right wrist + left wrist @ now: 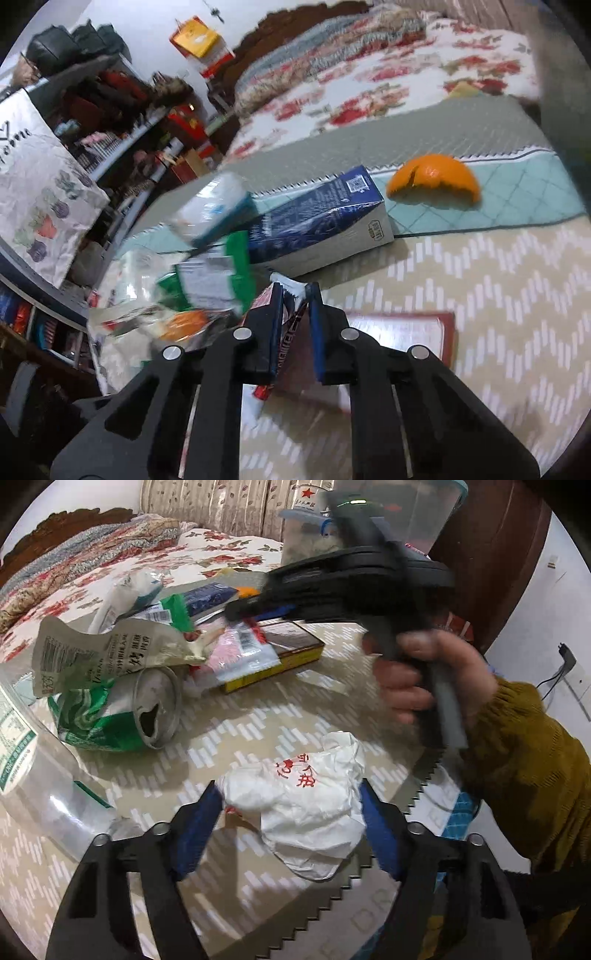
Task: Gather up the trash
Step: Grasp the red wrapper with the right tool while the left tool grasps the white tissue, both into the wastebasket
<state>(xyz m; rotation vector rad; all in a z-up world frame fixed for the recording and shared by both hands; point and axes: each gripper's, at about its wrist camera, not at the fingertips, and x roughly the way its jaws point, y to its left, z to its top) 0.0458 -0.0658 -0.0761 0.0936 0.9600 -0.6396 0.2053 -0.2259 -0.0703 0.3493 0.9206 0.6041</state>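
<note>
A crumpled white bag (pixel 306 812) with red characters lies on the patterned tablecloth (pixel 258 716). My left gripper (pixel 290 790) straddles it, and both blue pads (pixel 195 830) touch its sides. In the right wrist view my right gripper (pixel 295 291) is shut on a red, white and black wrapper (pixel 293 321). In the left wrist view that same gripper (pixel 240 609) is blurred, held by a hand (pixel 424 679) over the litter pile. The pile holds a crushed green can (pixel 122 709), a beige wrapper (pixel 110 653) and a blue carton (pixel 325 218). An orange peel (pixel 436 177) lies behind.
A clear plastic bottle (pixel 48 786) lies at the left. A flat yellow-edged box (pixel 288 646) sits mid-table, and a clear tub (pixel 369 520) stands at the back. A floral bed (pixel 166 557) lies beyond the table. Cluttered shelves (pixel 110 122) stand at the left.
</note>
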